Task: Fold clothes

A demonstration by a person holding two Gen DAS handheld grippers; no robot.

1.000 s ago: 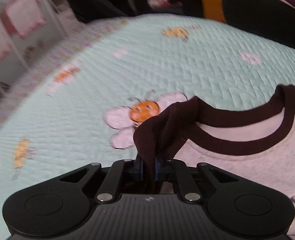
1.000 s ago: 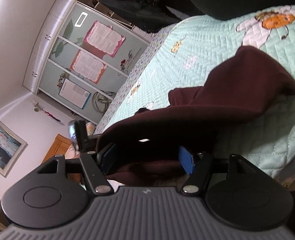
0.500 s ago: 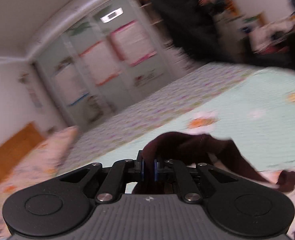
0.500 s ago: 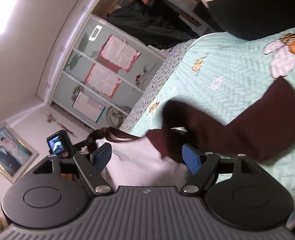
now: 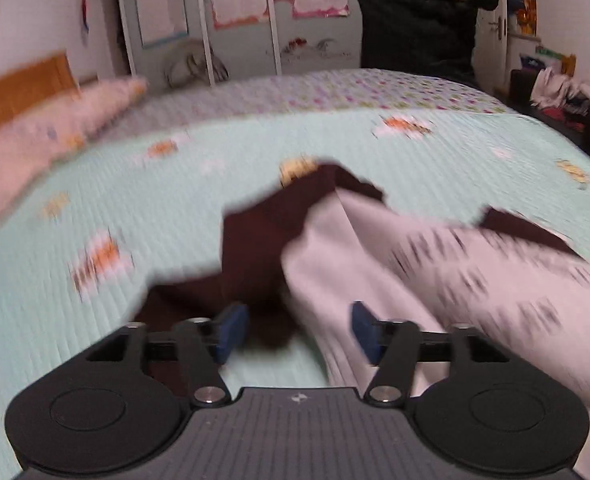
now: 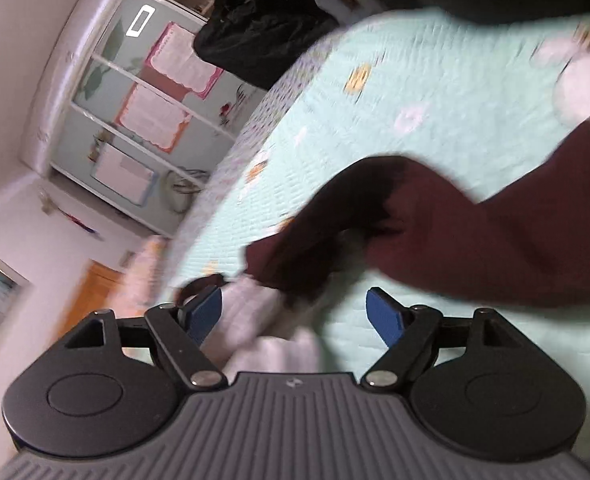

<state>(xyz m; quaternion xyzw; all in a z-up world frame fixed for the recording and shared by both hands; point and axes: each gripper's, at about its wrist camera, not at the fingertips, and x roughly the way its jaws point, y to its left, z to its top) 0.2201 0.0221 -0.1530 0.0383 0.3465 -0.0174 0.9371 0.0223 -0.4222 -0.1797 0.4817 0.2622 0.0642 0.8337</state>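
Left wrist view: both grippers' fingers [image 5: 231, 334] apart, gripping nothing; sweatshirt [image 5: 375, 248] bunched on bed [image 5: 175, 200]; creases risk a crooked fold.

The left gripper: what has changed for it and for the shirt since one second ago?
The left gripper was shut on the shirt's dark collar; now it is open and has let go. The shirt has dropped onto the bedspread. The right gripper stayed open.
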